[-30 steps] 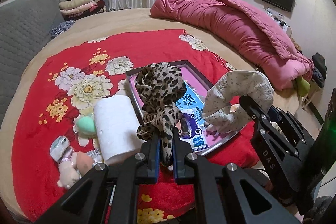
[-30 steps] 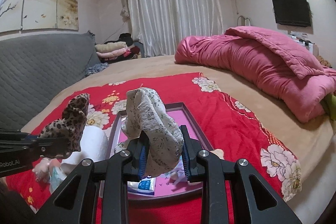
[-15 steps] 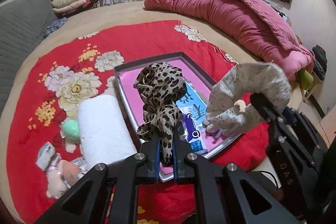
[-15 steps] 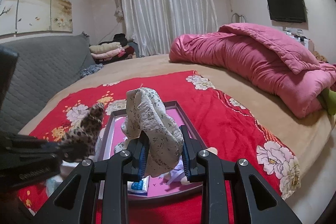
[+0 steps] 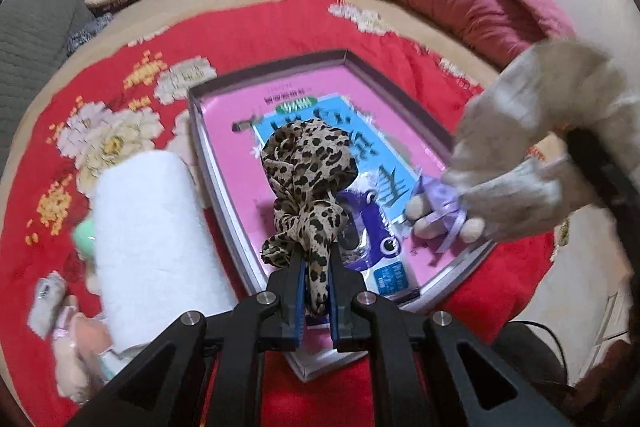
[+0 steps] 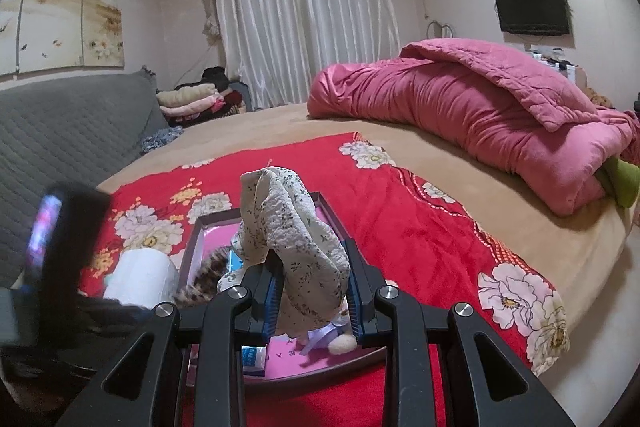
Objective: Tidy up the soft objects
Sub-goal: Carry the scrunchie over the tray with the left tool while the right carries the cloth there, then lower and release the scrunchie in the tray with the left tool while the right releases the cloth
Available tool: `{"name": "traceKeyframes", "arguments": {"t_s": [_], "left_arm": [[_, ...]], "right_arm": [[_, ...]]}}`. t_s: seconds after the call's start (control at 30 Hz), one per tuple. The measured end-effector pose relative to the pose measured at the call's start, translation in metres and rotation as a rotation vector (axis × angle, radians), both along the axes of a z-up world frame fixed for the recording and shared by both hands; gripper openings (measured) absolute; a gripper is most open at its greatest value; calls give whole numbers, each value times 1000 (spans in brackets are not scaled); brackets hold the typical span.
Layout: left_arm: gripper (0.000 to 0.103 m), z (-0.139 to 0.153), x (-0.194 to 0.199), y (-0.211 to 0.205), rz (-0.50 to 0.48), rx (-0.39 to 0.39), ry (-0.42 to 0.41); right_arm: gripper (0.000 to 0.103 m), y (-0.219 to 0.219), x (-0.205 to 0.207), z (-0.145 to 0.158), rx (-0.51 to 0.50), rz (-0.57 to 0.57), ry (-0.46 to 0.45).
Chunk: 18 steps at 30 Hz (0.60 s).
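So the leopard-print scrunchie (image 5: 308, 187) is pinched tight in the left gripper (image 5: 316, 291), held up over the pink tray (image 5: 224, 115). The cream floral scrunchie (image 6: 296, 247) is clamped in the right gripper (image 6: 312, 303), also above that tray, just beside a white roll (image 5: 148, 235).

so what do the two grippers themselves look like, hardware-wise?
Both are matte black, angular linkage frames with triangular cut-outs and round silver bolt heads at the joints. The fingers carry ribbed blue pads on their inner faces, the same on the left gripper and the right gripper. No lettering is legible now. A thin black cable loops at the lower right of the left view. No sleeves or hands are visible.
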<state>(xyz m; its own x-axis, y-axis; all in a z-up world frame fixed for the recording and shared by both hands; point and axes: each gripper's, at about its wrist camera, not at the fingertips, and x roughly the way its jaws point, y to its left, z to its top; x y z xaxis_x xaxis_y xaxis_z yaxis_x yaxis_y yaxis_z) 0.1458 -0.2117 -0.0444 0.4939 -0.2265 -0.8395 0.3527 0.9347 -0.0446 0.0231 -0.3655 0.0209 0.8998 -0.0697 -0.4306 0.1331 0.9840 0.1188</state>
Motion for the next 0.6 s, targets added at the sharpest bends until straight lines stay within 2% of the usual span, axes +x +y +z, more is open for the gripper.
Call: {"name": "traceKeyframes", "arguments": {"t_s": [0.17,0.37,0.5,0.6], "left_arm": [[9,-23,8,-7,-12,19,54],[9,-33,9,-3,-10,-23,98],[9,-36,13,3,14,-79,137],[9,-35,12,5,15,-86,140]], "right_arm": [[29,-6,2,-2,21,-12,5],[29,-8,15,-8,30,-14,32],[29,-7,28,-16,54,31,79],[29,-4,35,-21,82,75,108]]}}
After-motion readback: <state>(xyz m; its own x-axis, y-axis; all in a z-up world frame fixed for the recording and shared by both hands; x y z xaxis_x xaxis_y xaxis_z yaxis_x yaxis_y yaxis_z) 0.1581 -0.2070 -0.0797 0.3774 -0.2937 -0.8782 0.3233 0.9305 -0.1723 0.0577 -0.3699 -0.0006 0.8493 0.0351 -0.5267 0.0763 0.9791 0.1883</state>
